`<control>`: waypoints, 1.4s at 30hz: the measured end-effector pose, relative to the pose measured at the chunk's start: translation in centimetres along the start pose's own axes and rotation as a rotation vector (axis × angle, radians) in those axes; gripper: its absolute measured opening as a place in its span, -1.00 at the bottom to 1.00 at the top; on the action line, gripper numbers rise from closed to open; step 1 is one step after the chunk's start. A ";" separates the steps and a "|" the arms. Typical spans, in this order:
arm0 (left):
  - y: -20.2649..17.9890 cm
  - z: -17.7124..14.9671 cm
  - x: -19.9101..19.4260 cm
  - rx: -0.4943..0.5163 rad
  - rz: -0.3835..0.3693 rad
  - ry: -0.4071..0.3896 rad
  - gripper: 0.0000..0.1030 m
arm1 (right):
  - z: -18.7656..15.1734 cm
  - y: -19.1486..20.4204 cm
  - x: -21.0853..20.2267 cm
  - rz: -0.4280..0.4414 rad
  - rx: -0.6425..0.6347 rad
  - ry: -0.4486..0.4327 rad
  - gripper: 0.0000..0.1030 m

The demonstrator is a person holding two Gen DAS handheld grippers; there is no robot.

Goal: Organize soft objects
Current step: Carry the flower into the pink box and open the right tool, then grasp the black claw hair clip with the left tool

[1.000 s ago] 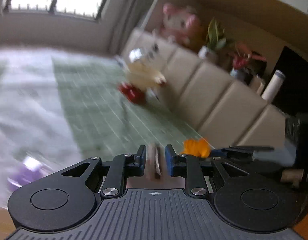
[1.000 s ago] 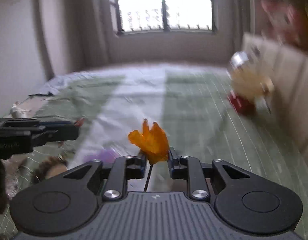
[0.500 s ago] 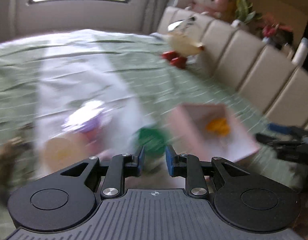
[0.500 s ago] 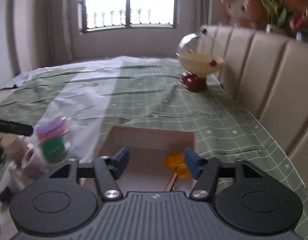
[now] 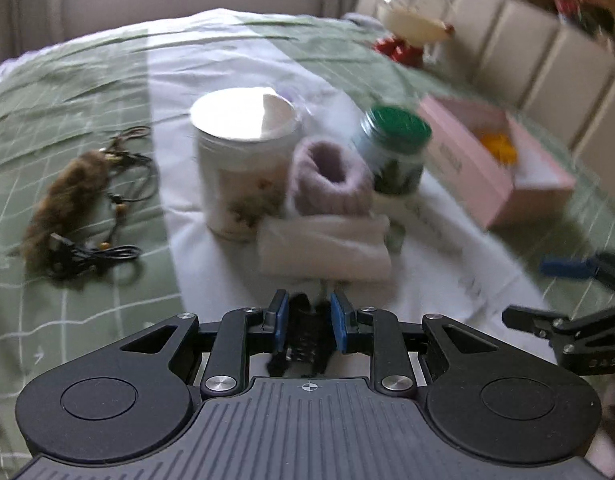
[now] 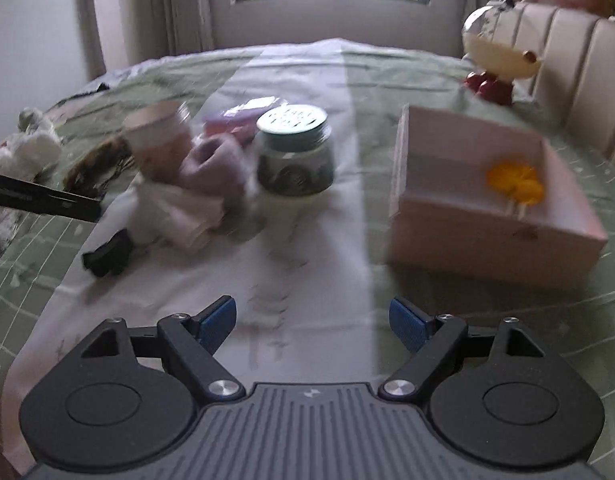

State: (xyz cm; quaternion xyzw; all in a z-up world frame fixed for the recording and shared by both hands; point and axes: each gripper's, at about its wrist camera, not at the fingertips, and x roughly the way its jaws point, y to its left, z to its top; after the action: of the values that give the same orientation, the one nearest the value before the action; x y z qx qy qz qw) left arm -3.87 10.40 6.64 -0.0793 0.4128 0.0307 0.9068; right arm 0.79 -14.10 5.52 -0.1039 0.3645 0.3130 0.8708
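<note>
The green checked bed cover (image 6: 447,80) is spreading out under both my tools, with one long white cloth (image 6: 307,240) lying down its middle. One pink box (image 6: 483,240), square and stiff-sided, is sitting open on the cover ahead and right of my right gripper (image 6: 313,320), whose blue pads (image 6: 215,322) are standing wide apart with nothing between them. One small orange flower (image 6: 515,182) is lying inside that box, near its far right wall.

Ahead and left of the right gripper, a cluster is sitting on the white cloth. One tall white can (image 5: 243,160) with a pale flat lid is standing upright, and one glass jar (image 5: 395,152) with a green ribbed lid is standing to its right. Between them one mauve knitted roll (image 5: 327,180), fuzzy and hollow at the top, is resting on one folded white towel (image 5: 323,246), which is lying just ahead of my left gripper (image 5: 306,322).

One brown furry thing (image 5: 63,204) with thin dark cords tangling round it is lying on the green cover, well left of the can.

I am keeping the left gripper narrow. One small black fuzzy piece (image 5: 303,336) is showing in the gap between its pads; I cannot tell whether they are pinching it or only hanging over it
</note>
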 end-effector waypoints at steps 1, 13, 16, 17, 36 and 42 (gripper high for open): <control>-0.5 -0.3 0.6 0.020 0.003 0.010 -0.51 | -0.1 0.6 0.2 -0.005 -0.014 0.007 0.64; -1.2 -2.4 0.7 0.114 0.138 -0.030 -0.38 | -1.6 2.9 1.9 -0.018 -0.087 0.073 0.64; 0.0 -2.4 0.3 0.017 0.090 -0.030 -0.40 | -1.7 3.1 2.2 -0.019 -0.094 0.073 0.64; 0.2 -2.4 0.1 -0.006 0.072 -0.029 -0.40 | -1.7 3.1 2.3 -0.019 -0.092 0.074 0.64; 0.8 -4.3 0.4 -0.066 0.024 -0.002 -0.16 | -3.6 3.6 3.1 -0.051 -0.028 -0.027 1.00; 1.1 -4.8 0.3 -0.078 0.025 -0.004 -0.16 | -3.3 3.1 3.3 -0.005 -0.003 0.026 1.00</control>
State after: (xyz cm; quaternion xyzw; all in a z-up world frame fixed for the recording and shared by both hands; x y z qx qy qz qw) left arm -7.39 10.63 3.19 -0.1096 0.4105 0.0582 0.9034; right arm -1.30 -11.49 1.02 -0.1103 0.3752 0.3098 0.8666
